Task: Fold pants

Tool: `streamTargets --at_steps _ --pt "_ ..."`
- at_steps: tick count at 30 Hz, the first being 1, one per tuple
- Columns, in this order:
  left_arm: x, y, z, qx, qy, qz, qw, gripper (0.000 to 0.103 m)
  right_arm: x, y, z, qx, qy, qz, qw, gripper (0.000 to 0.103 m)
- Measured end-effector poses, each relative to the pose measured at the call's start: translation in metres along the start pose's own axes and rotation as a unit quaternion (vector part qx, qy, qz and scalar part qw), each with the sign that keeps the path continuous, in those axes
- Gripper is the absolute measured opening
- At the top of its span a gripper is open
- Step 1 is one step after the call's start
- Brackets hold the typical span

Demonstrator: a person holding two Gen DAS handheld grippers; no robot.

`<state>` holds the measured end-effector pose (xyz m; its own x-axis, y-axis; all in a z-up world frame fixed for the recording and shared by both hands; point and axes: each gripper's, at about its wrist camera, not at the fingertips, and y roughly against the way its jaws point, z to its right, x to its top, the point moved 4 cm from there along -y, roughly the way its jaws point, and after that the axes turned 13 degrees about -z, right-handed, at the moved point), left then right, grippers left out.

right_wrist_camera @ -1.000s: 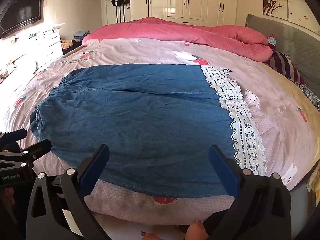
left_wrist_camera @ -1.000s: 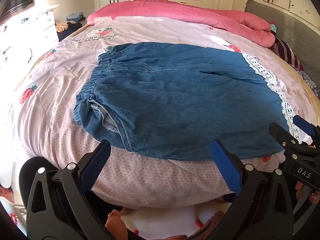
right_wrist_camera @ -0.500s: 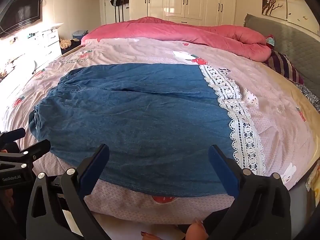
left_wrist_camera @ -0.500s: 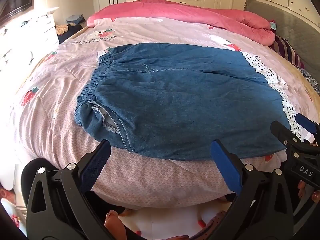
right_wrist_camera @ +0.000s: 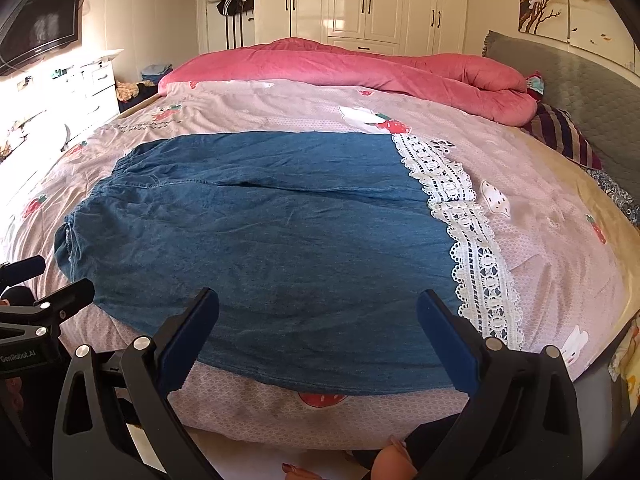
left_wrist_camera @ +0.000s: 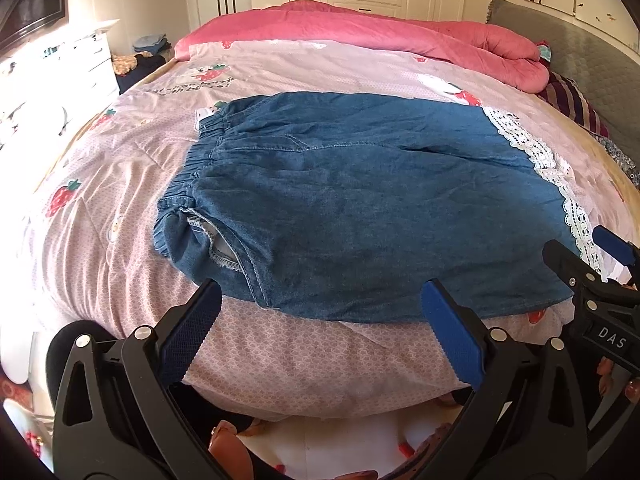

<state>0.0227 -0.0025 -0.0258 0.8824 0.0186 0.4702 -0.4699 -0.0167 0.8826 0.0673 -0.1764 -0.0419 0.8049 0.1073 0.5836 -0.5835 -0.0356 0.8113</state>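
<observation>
The blue denim pants lie flat on the pink bedcover, the elastic waistband to the left and the white lace hem to the right, with the near edge close to the edge of the bed. Behind them lies a rolled pink quilt, with a striped pillow at the grey headboard, white wardrobes and a wall TV further back. Nothing lies between the tongs and the pants. The left gripper and the right gripper both hover before the near edge with jaws wide apart, holding nothing. Compared with one second ago, both have come a little closer and the pants have not moved. The right gripper's body reads "DAS" in the left view; the left one reads "GenRobot.AI" in the right view.
</observation>
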Motion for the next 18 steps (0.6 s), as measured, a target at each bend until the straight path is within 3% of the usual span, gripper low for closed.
streamTargets --at_steps 18 --pt "-0.0025 -0.0025 -0.0033 0.004 0.002 -0.004 1.0000 0.094 -0.0014 -0.0037 -0.0015 0.003 -0.003 -0.004 1.000 0.099"
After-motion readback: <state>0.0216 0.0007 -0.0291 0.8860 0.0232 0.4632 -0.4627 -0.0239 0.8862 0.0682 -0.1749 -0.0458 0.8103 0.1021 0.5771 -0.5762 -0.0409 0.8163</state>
